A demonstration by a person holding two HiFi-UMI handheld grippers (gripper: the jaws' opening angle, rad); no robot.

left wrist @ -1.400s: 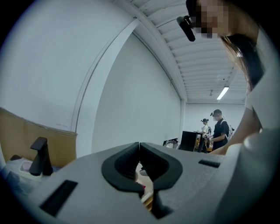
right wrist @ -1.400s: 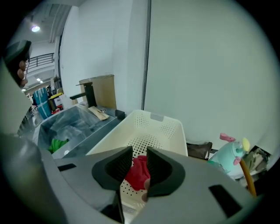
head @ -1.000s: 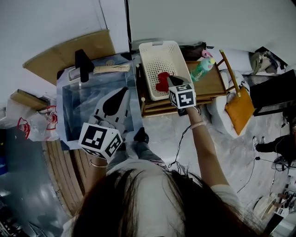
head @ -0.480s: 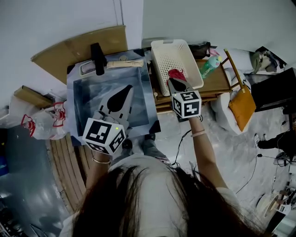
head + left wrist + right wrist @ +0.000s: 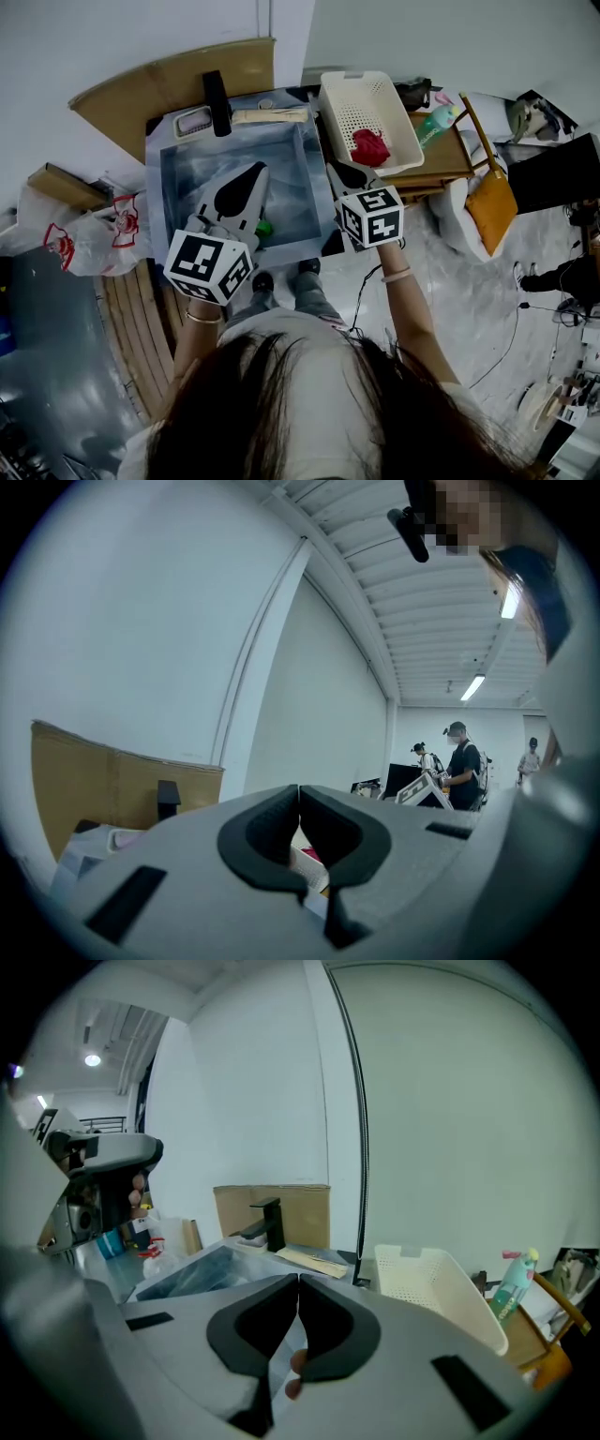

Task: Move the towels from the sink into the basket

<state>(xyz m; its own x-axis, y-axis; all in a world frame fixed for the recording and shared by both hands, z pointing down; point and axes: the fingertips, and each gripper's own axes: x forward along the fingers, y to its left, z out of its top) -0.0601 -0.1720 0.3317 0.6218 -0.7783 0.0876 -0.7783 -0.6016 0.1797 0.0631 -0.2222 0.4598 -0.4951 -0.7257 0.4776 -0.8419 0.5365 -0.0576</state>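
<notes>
The steel sink (image 5: 178, 178) lies in the middle of the head view, with a scrap of green towel (image 5: 265, 228) showing in it beside my left gripper. The white basket (image 5: 349, 98) stands to its right and holds a red towel (image 5: 370, 147). My left gripper (image 5: 255, 172) hangs over the sink, shut, with nothing in it (image 5: 299, 790). My right gripper (image 5: 331, 165) is at the sink's right edge, apart from the basket, shut and empty (image 5: 298, 1280). The right gripper view shows the sink (image 5: 202, 1269) and the basket (image 5: 431, 1293) ahead.
A black faucet (image 5: 217, 103) stands at the sink's far rim before brown cardboard (image 5: 169, 89). The basket rests on a wooden stand (image 5: 441, 157) with a green bottle (image 5: 438, 122). An orange bag (image 5: 487, 211) hangs at the right, a plastic bag (image 5: 89, 239) at the left.
My right gripper has drawn back from the basket to the sink's right edge; the red towel stays lying in the basket. My left gripper remains over the sink.
</notes>
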